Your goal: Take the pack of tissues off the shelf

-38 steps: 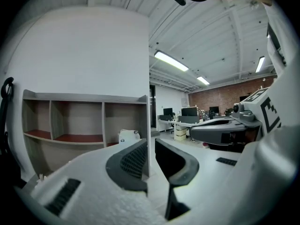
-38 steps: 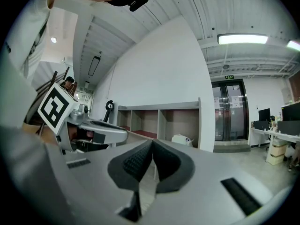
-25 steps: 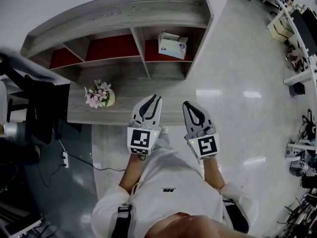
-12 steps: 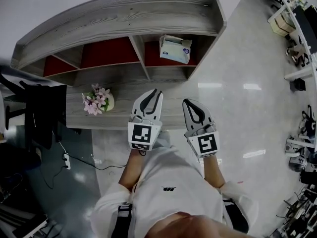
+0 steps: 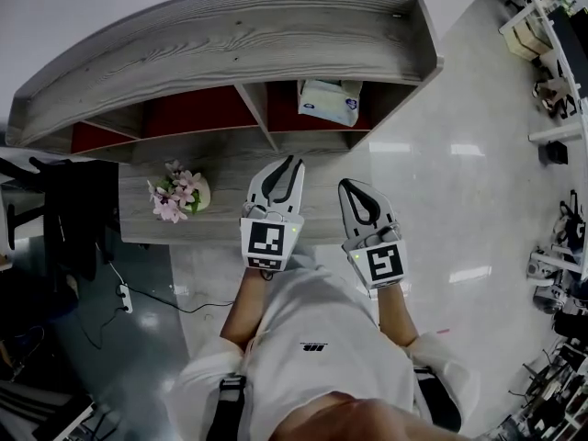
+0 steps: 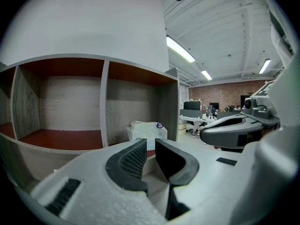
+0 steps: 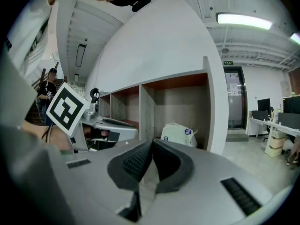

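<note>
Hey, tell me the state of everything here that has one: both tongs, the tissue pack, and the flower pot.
left tongs: slightly open, nothing between them
right tongs: shut at the tips, empty
pack of tissues: lying in the rightmost compartment of the shelf, not gripped, apart from both tongs
flower pot: upright on the ledge below the compartments

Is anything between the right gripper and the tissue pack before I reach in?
Nothing visible does. The tissue pack sits in the open rightmost compartment of the shelf, ahead of the right gripper. The flowers stand well off to the left, and the divider is left of the pack.
</note>
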{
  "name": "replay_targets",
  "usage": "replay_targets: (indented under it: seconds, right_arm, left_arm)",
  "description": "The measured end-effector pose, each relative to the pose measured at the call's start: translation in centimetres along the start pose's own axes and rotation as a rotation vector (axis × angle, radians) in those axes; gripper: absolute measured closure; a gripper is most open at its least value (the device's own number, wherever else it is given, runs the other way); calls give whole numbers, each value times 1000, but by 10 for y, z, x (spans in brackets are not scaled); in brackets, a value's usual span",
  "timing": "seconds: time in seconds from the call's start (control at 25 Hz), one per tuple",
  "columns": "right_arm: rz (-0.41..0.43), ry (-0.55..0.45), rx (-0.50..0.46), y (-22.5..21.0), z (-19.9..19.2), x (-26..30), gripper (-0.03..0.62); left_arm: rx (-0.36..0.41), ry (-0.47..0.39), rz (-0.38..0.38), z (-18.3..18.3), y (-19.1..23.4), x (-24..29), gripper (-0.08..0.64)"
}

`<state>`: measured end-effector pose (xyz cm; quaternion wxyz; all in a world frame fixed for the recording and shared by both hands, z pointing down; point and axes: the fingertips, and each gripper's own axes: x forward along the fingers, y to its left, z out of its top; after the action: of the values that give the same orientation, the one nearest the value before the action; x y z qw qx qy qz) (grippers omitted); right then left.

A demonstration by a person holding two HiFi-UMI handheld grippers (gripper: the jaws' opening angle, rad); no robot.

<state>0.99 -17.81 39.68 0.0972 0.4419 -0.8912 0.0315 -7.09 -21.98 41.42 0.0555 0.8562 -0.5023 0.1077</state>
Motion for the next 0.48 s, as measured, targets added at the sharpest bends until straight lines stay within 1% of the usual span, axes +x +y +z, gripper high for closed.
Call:
replay_targets:
  seconds: [0.48]
  right_arm:
    - [-2,29,21,-15,-7,36,566]
  left_arm:
    - [-22,38,-22,-14,17,36,488]
